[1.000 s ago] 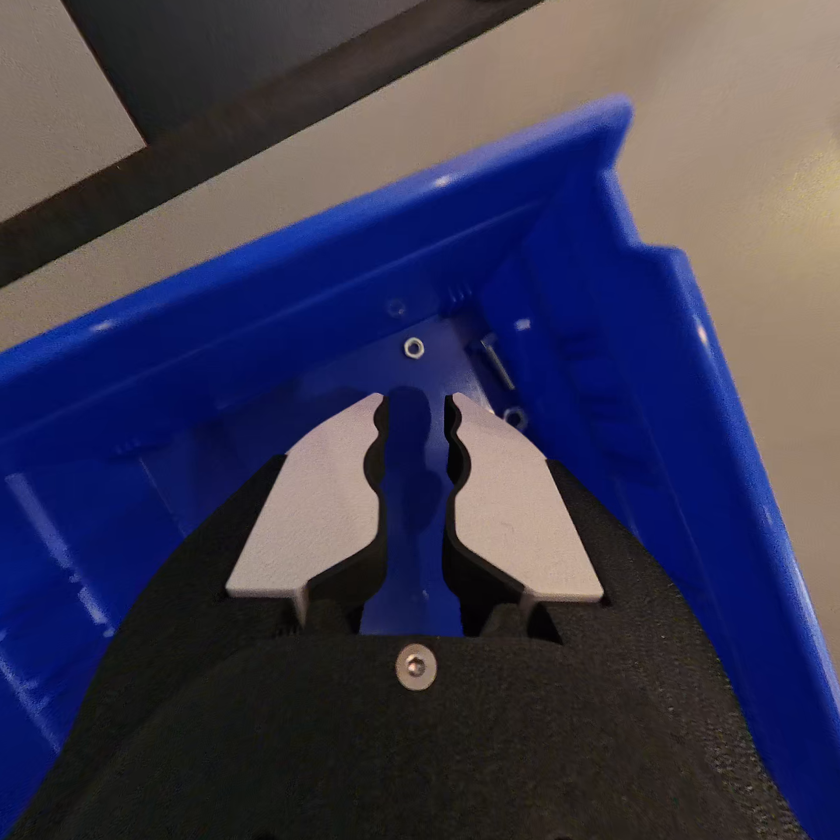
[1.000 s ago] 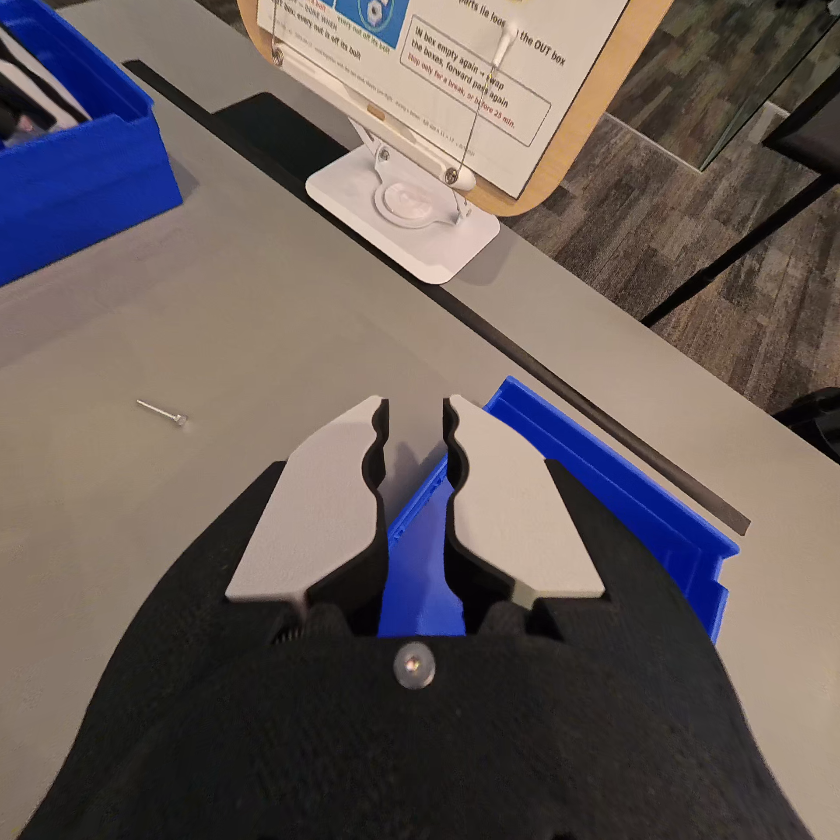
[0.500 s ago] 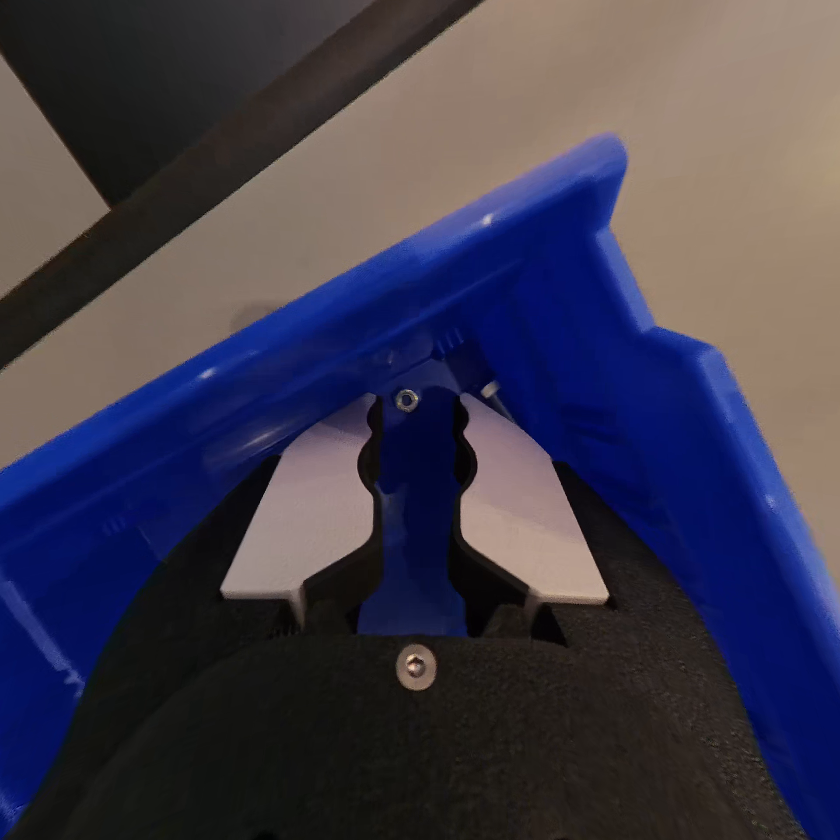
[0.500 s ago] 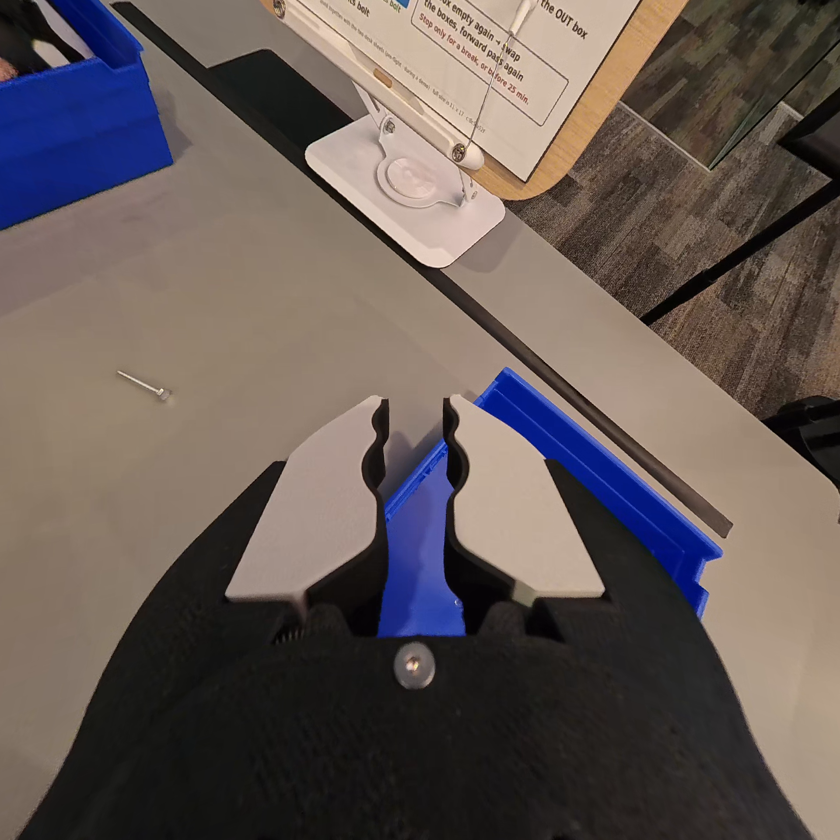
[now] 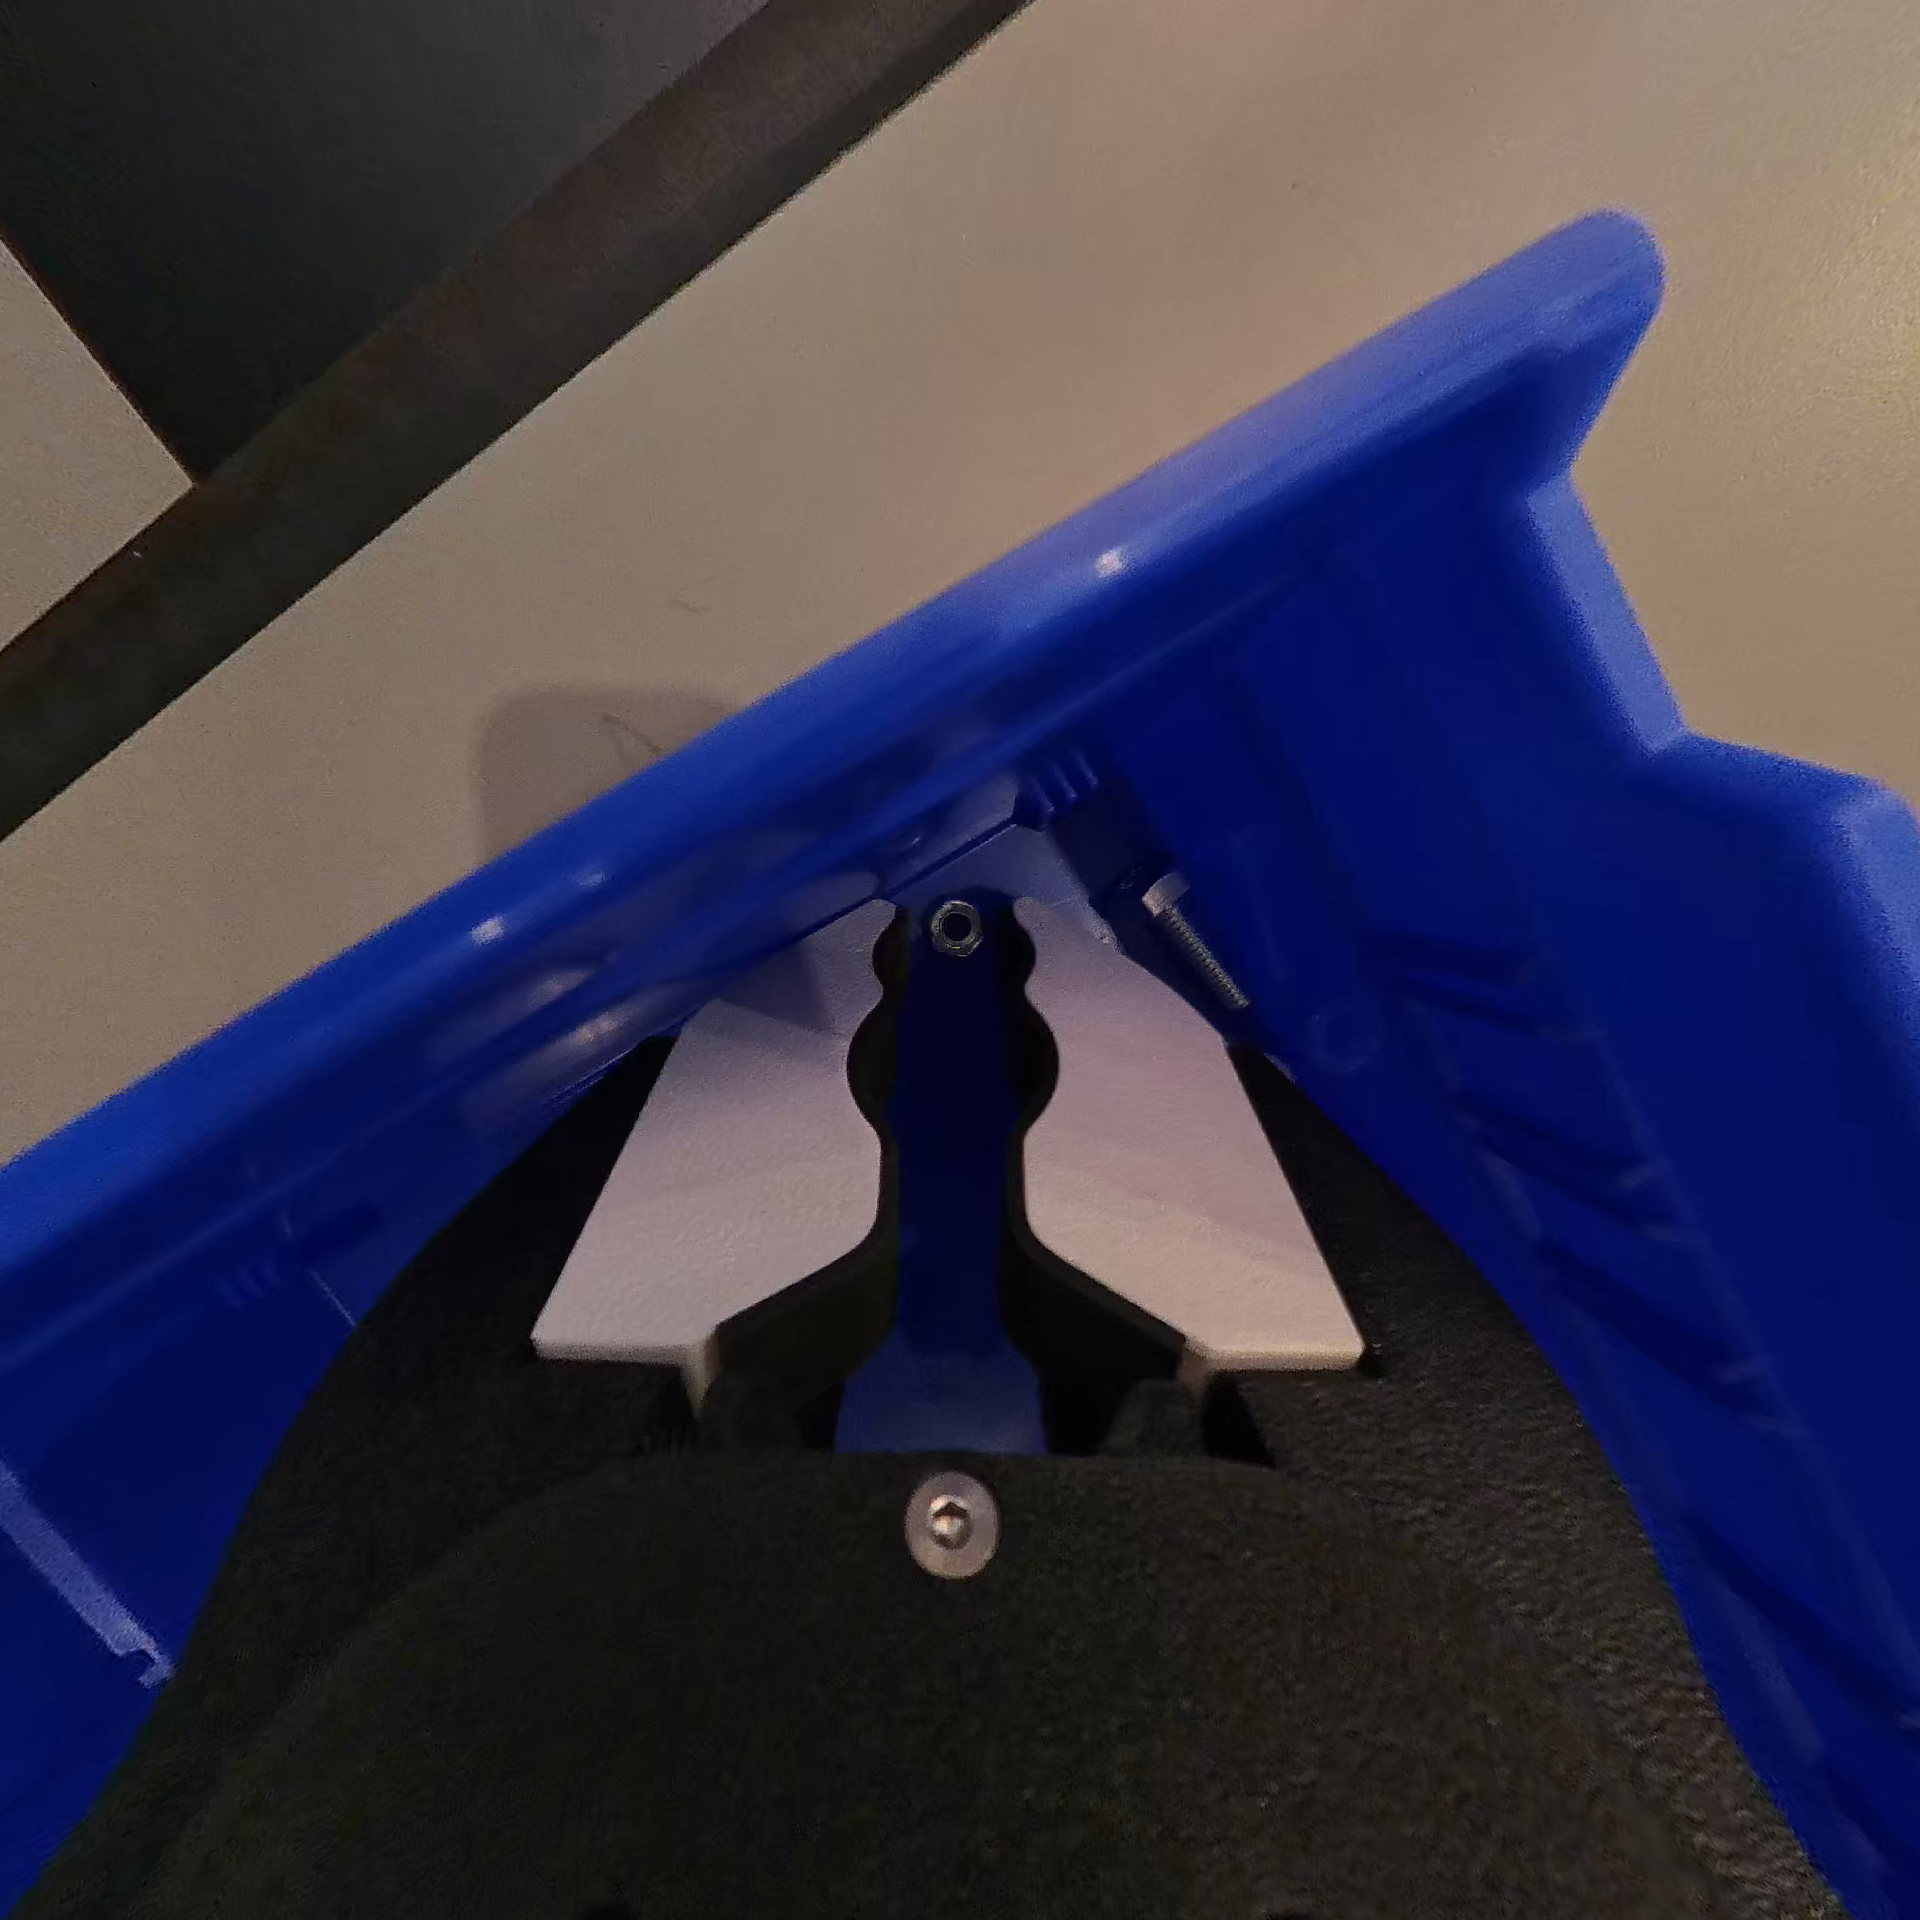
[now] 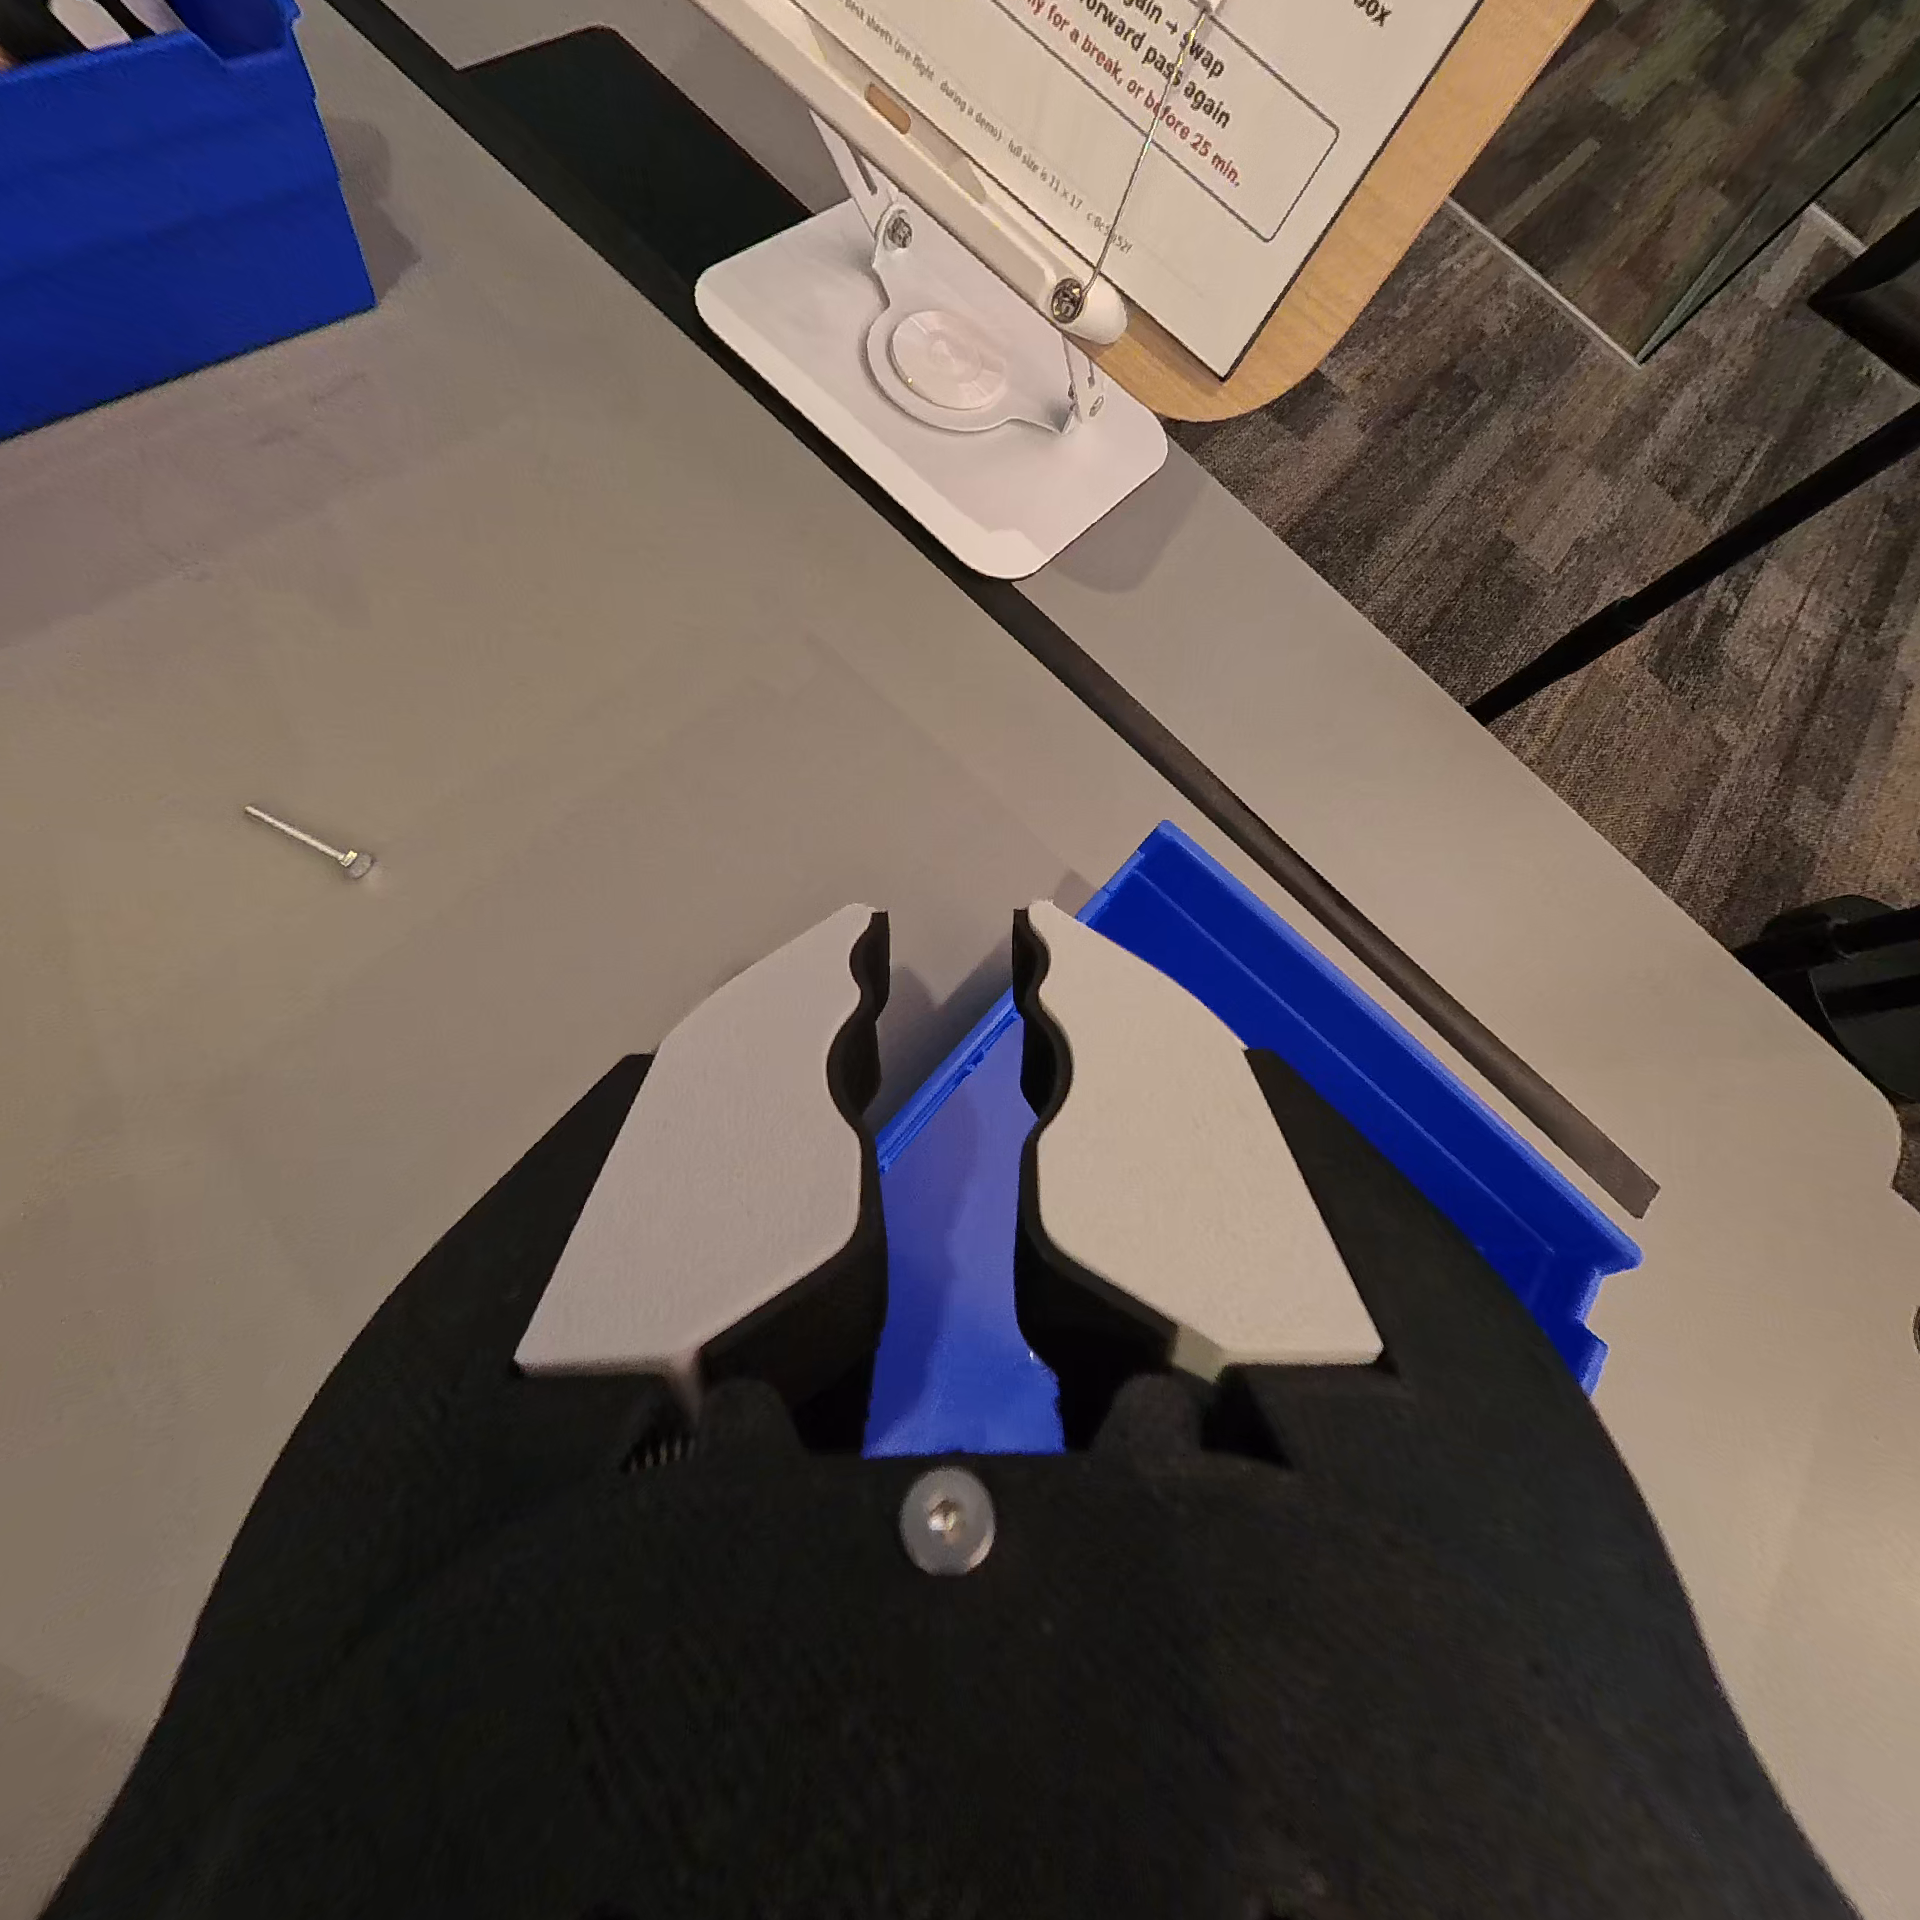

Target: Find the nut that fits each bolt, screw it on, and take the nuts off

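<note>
In the left wrist view my left gripper (image 5: 954, 920) is open, deep inside a blue bin (image 5: 1195, 623) near its far corner. A small silver nut (image 5: 953, 925) lies on the bin floor right between the fingertips. A silver bolt (image 5: 1195, 945) lies against the right wall beside the right finger. In the right wrist view my right gripper (image 6: 951, 920) is open and empty, held above the near corner of a second blue bin (image 6: 1351, 1081). A loose bolt (image 6: 312, 842) lies on the grey table to the left.
A white stand (image 6: 935, 395) with an instruction board stands at the table's far edge. The other blue bin (image 6: 156, 218) is at the far left in the right wrist view. A dark seam (image 6: 1299, 883) crosses the table behind the near bin. There is about 50 centimeters between the tips of the two grippers.
My left gripper has pushed forward and down into the bin until the nut sits between its fingertips. My right gripper has drifted slightly, staying open.
</note>
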Available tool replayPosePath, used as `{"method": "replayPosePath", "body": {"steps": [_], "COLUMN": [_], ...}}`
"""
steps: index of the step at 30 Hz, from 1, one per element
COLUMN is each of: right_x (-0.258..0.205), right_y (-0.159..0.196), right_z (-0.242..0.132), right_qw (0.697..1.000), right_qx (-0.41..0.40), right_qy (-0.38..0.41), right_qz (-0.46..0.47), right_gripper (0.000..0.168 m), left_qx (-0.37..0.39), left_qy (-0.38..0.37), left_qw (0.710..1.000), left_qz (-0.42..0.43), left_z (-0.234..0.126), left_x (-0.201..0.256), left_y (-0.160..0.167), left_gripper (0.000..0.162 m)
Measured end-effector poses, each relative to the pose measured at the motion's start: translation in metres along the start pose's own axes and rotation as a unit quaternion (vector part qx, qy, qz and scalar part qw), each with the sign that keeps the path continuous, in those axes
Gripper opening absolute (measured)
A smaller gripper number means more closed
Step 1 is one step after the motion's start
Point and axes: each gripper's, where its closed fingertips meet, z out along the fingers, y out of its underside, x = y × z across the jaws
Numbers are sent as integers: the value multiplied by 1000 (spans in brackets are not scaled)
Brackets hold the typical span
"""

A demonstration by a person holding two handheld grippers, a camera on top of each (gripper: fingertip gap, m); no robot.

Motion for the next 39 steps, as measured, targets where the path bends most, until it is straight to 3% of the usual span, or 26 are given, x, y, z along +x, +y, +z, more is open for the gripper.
{"method": "replayPosePath", "body": {"steps": [13, 22, 27, 31, 36, 39], "right_x": [-1, 1, 0, -1, -3, -5], "right_y": [5, 4, 3, -2, -6, -8], "right_z": [4, 3, 1, -3, -8, -12], "right_qw": [1000, 1000, 1000, 1000, 1000, 999], "right_qx": [-16, -12, -8, 4, 15, 22], "right_qy": [2, -2, -6, -9, -14, -18], "right_qz": [-8, -7, -10, -10, -13, -17], "right_gripper": [24, 24, 24, 24, 24, 24], "left_qx": [8, -23, 31, 116, 180, 177], "left_qy": [-14, 14, 31, 65, 99, 117], "left_qw": [999, 999, 996, 976, 938, 919], "left_qz": [28, 39, 72, 174, 280, 332], "left_z": [-1, -22, -63, -119, -178, -187], "left_x": [-1, 7, 20, 55, 118, 168], "left_y": [2, 32, 30, 17, 5, -1], "left_gripper": [11, 11, 11, 11, 11, 11]}}
